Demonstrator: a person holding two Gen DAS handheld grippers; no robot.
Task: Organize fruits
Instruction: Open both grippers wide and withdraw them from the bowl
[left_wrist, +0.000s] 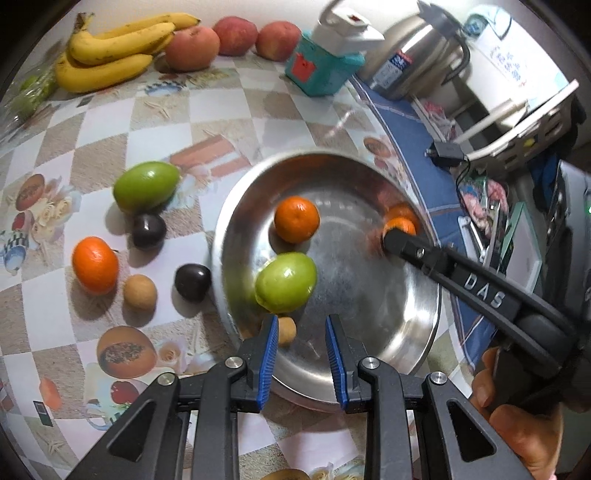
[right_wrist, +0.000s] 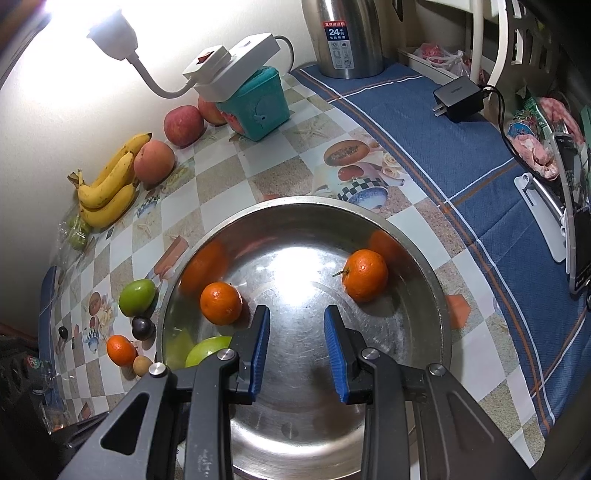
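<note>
Fruits sit partly in the metal bowl (right_wrist: 439, 295) at frame center; an orange (right_wrist: 365, 275) rests right. Right gripper (right_wrist: 297, 343) and left gripper (left_wrist: 301, 354) hang wide, empty. Round fruit could roll away if nudged.

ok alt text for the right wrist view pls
An open right gripper hovers over a steel bowl holding two mandarins and a green fruit. More fruit lies on the checkered tablecloth to the left, bananas and apples by the wall.
</note>
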